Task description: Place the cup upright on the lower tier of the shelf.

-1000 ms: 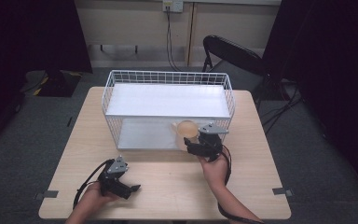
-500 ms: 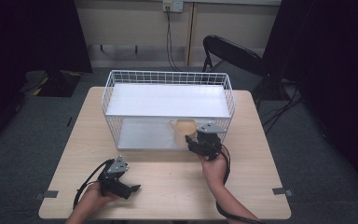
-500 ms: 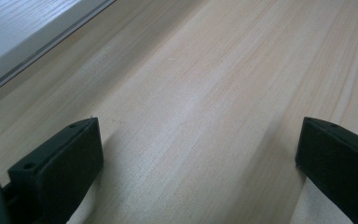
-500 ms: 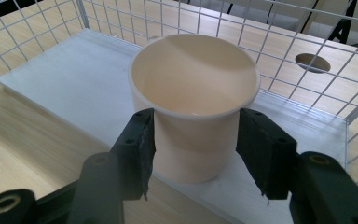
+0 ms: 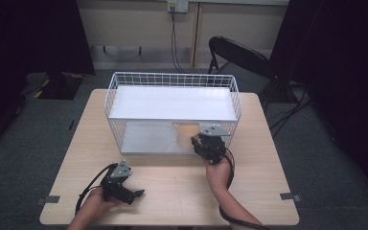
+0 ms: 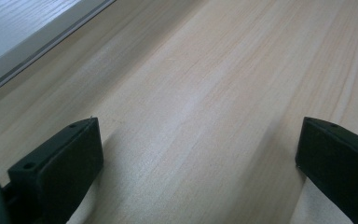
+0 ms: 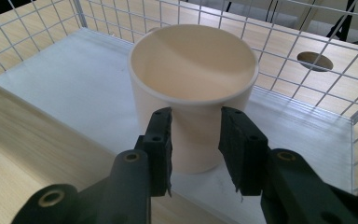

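The right gripper's [image 7: 196,126] fingers [image 7: 161,140] stand a narrow gap apart in front of the near wall of the cream cup [image 7: 193,79]; the jaws have just been closing, and whether the pads press on the cup cannot be told. The cup stands upright on the lower white shelf [image 7: 65,79] of the wire basket [image 5: 172,79], near its front right corner. The left gripper [image 5: 124,191] rests low over the bare wooden table [image 5: 172,187], near its front left, jaws spread wide with nothing between them.
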A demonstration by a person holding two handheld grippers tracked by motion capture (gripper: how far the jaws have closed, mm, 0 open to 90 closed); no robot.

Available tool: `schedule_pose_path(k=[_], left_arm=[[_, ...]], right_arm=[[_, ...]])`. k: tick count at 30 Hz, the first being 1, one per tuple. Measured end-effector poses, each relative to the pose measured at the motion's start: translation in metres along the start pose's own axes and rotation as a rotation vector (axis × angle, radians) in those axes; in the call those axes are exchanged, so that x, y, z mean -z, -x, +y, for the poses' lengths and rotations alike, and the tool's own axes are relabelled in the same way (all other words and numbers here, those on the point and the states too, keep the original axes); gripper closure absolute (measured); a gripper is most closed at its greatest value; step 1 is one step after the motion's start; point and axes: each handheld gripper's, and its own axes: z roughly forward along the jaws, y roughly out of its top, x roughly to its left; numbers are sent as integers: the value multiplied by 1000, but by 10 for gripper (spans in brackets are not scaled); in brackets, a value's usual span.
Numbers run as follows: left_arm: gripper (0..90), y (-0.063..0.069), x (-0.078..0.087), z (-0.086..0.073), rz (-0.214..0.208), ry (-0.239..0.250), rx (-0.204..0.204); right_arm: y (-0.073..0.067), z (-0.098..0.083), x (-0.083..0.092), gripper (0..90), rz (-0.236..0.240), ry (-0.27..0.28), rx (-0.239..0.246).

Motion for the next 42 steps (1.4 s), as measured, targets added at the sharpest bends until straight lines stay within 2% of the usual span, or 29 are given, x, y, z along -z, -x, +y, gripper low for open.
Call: schedule_pose_path(k=[5, 8, 10, 13, 19, 39, 42], left_arm=[[2, 0, 0, 0, 0, 1, 1], [2, 0, 0, 0, 2, 0, -2], [2, 0, 0, 0, 0, 1, 1], [2, 0, 0, 0, 1, 1, -1], [1, 0, 0, 0, 2, 0, -3], [1, 0, 0, 0, 2, 0, -3], [1, 0, 0, 0, 2, 0, -3]], right_arm=[[-3, 1, -1, 349, 37, 11, 4], [-6, 1, 0, 231, 55, 22, 12], [-7, 2, 1, 190, 68, 19, 18], [-9, 2, 3, 157, 75, 29, 31], [-7, 1, 7, 152, 95, 24, 49], [6, -9, 21, 138, 173, 11, 43], [7, -11, 22, 138, 177, 6, 57]])
